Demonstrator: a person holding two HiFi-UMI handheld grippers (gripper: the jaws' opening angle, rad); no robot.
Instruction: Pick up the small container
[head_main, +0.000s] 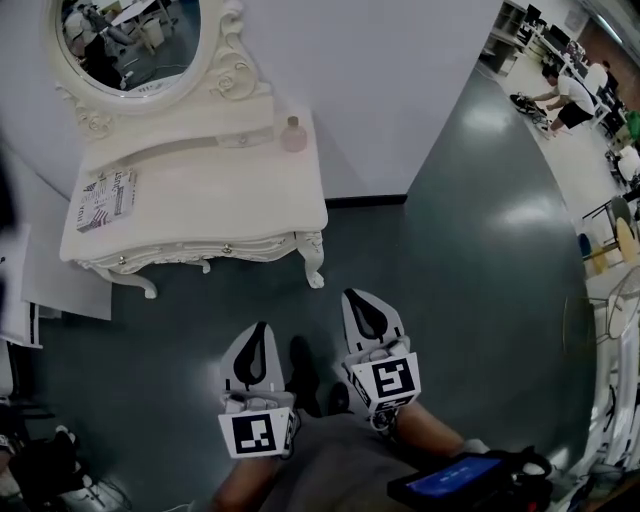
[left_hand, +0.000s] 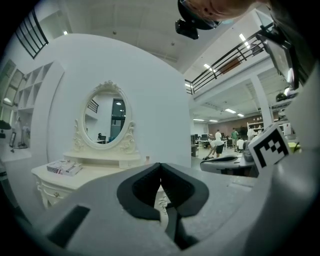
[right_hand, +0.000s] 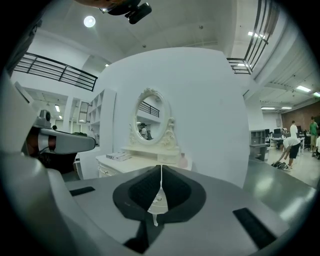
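A small rounded pink container (head_main: 293, 134) stands on the carved cream dressing table (head_main: 230, 215). The left gripper (head_main: 258, 355) and right gripper (head_main: 367, 313) are both closed, empty.

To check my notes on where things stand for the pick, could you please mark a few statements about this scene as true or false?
1. The small pink container stands at the back right of the dressing table top. True.
2. The right gripper holds the container. False: its jaws are together on nothing, over the floor short of the table.
3. A patterned box lies at the left end of the table top. True.
4. The left gripper has its jaws wide apart. False: they are together, with nothing between them.
5. The mirror above the table is rectangular. False: it is oval, in an ornate white frame.
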